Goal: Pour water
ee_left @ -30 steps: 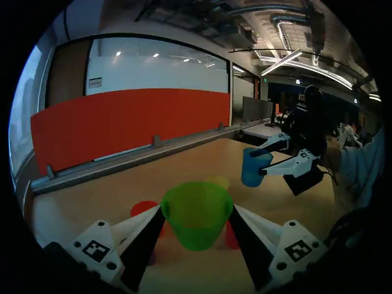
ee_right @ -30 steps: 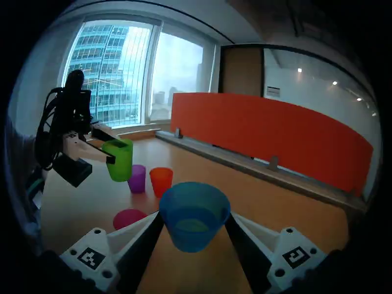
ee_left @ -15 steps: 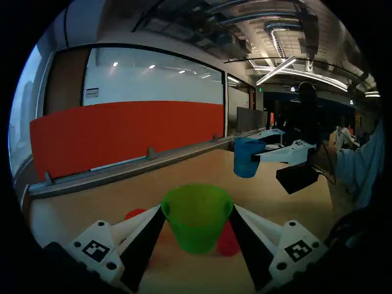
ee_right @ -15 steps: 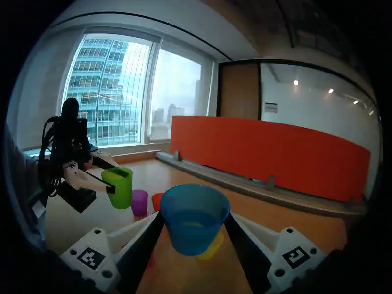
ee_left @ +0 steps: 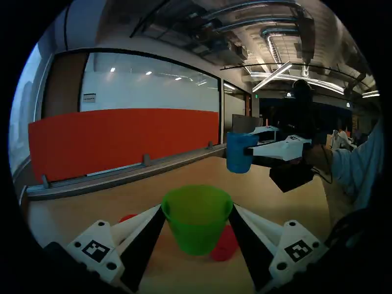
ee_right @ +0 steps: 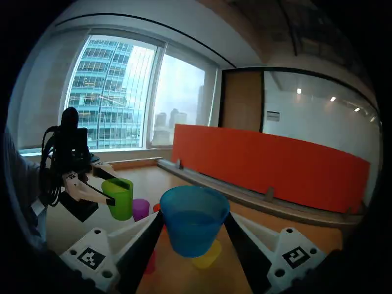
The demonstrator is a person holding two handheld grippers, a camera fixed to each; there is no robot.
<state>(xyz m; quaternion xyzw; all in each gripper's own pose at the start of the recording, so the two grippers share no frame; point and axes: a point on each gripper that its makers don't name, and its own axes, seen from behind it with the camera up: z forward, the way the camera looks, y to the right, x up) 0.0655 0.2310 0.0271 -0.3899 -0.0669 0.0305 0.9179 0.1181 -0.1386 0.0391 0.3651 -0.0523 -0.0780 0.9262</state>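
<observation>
The left gripper [ee_left: 196, 209] clamps a green cup [ee_left: 197, 230] upright between its two fingers. Ahead of it and to its right, the right gripper [ee_left: 258, 145] grips a blue cup [ee_left: 238, 153] well above the wooden table [ee_left: 274, 191]. A person's sleeve [ee_left: 355, 166] trails behind that second tool. In the right gripper view the blue cup sits squeezed between the near fingers, with what looks like a water line inside (the tinted plastic makes this hard to confirm). The green cup hangs off to that gripper's left, held level.

Both cups appear to be kept upright so nothing spills before the rims line up. The green one looks like the receiver, held steady and low. The blue one rides higher, which suits a pour from above. No tilt has begun.

Spare cups wait on the table below the grippers: a purple cup [ee_right: 141, 209], a yellow cup [ee_right: 207, 255] and a red cup [ee_left: 223, 244].

Against the frames of a second earlier, both grippers have risen. The table cups sit lower in each view and the orange one has slipped behind the blue cup. The blue cup has also drifted up and towards the green cup, narrowing the gap between them.
</observation>
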